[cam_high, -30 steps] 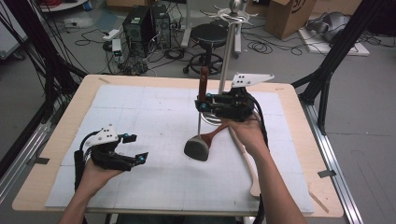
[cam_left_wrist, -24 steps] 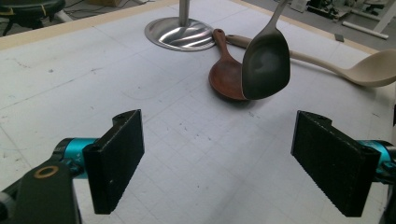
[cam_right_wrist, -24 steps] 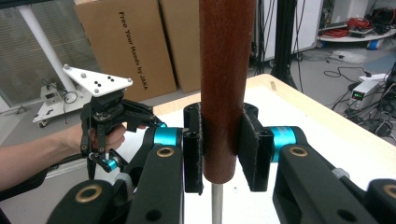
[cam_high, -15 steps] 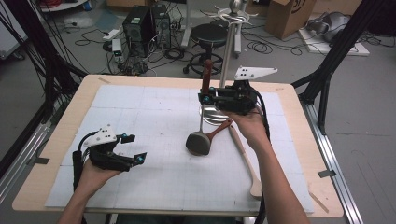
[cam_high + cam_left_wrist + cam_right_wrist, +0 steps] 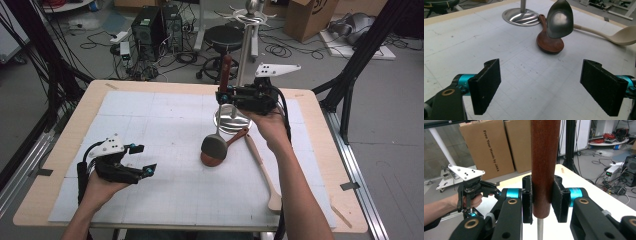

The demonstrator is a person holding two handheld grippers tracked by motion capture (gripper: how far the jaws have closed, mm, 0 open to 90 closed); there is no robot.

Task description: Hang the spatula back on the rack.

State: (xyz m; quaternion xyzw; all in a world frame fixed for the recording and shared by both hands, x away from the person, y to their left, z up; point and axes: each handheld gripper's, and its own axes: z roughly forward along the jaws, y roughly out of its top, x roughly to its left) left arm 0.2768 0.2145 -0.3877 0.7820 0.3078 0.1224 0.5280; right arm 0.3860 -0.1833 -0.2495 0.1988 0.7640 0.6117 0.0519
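The right tongs (image 5: 541, 202) squeeze the metal spatula's (image 5: 213, 146) brown handle, seen up close in the right gripper view. From above, its blade hangs just over the dark wooden spoon (image 5: 220, 152) on the table (image 5: 65, 150). The left tongs (image 5: 540, 87) are wide open, holding nothing.

This is a robotics lab: black frame struts (image 5: 357, 60) stand around the gridded tabletop (image 5: 150, 115). On the grey floor behind lie tangled cables (image 5: 280, 47), a computer tower (image 5: 146, 25), and cardboard boxes (image 5: 312, 17).

Right claw (image 5: 223, 95) grips spatula (image 5: 216, 145) — upright
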